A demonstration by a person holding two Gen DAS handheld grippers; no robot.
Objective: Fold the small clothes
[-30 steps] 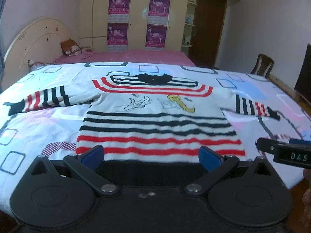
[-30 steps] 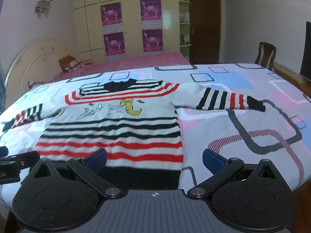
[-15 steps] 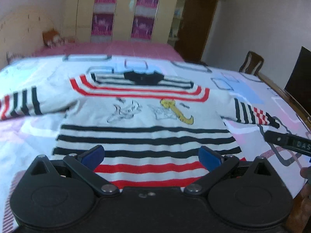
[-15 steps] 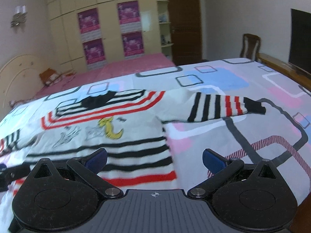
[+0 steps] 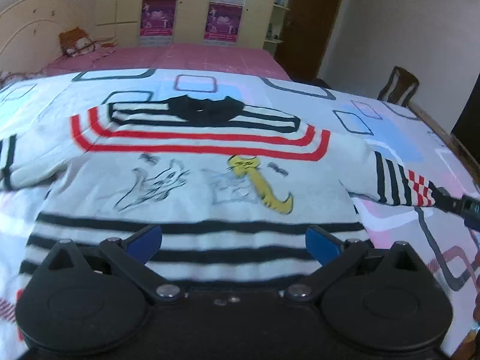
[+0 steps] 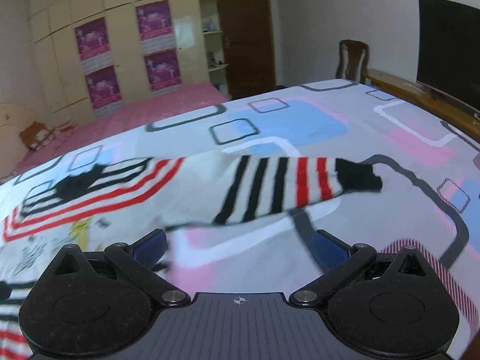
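The sweater (image 5: 195, 186) lay flat and face up on the bedspread (image 6: 300, 126), collar toward the far side, both sleeves stretched out to the sides. The left gripper (image 5: 234, 241) hung over the striped lower body with its blue fingers (image 5: 144, 240) spread wide and nothing between them. The right gripper (image 6: 238, 247) was likewise spread and empty, poised over the bedspread just short of the right sleeve (image 6: 285, 186), whose black cuff (image 6: 357, 175) pointed toward the bed's far corner.

Several things could have gone wrong from there. If the right gripper closed low on the sleeve, it might have pinched the bedspread along with the knit, and the lift would have dragged the cover and shifted the whole sweater. Catching only the cuff's edge could have let the soft fabric slip out midway, leaving a crooked fold. The sleeve already looked slightly bunched near the shoulder, so a fold across the chest might have trapped a wrinkle. With the left gripper not pressing the body, a pull on the sleeve could have skewed the sweater.

No container appeared in either view.
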